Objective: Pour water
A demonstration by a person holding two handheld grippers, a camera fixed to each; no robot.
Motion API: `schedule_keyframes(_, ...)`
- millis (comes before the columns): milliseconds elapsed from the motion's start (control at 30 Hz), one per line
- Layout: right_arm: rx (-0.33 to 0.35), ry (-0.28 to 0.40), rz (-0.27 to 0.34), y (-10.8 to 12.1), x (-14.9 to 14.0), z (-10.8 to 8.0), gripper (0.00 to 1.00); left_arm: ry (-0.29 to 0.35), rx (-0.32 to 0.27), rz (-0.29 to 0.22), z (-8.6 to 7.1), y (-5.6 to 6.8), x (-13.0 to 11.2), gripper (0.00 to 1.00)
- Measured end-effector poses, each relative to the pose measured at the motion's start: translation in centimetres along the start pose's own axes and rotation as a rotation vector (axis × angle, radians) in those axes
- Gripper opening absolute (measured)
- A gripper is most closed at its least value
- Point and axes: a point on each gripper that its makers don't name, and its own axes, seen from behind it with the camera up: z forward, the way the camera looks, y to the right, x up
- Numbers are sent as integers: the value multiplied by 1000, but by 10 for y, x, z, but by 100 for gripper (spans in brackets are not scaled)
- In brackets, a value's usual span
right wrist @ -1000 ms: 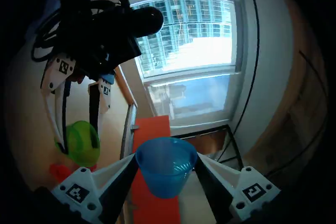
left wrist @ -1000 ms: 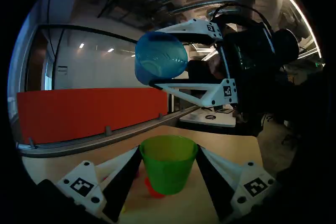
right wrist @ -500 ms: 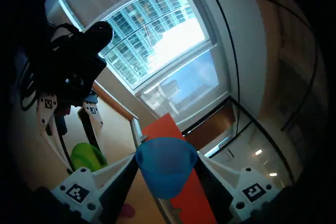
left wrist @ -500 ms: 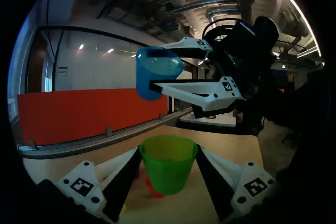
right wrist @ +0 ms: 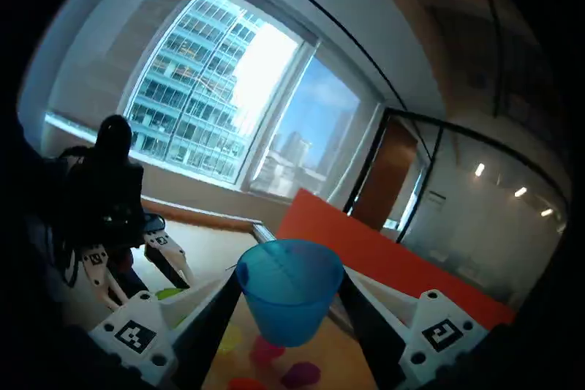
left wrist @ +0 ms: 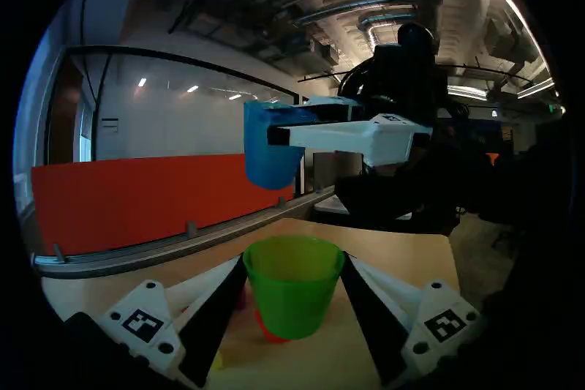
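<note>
Wooden surface (left wrist: 398, 247) with an orange partition (left wrist: 146, 196) behind it, and the left gripper (left wrist: 292, 276) sits low and level, clamped on the upright green cup (left wrist: 294, 295). The right gripper (right wrist: 289, 284) is held higher, reaching in level and squeezing the blue cup (right wrist: 289, 302), which hangs roughly upright above the green one, not touching it. Small coloured blobs (right wrist: 267, 352) lie on the surface underneath, no idea what they are, and I can't make out water in either cup.

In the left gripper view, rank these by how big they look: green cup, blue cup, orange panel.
1. orange panel
2. green cup
3. blue cup
The green cup is nearer the camera, so the two cups' true sizes may match.
</note>
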Motion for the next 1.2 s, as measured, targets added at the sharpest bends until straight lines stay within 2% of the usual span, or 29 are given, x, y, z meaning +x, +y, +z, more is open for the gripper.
schedule_keyframes(200,38,-5,175,-1,0,0,91,-3,-2,2,0,1,0,88)
schedule_keyframes(400,58,-1,270,-2,1,0,90,-5,2,-1,0,-1,0,88)
schedule_keyframes(867,38,-8,280,6,-6,-12,91,-19,31,-6,-3,-12,-7,88)
schedule_keyframes(1200,-22,-33,270,25,-35,-40,90,-44,69,-5,-11,-25,-15,88)
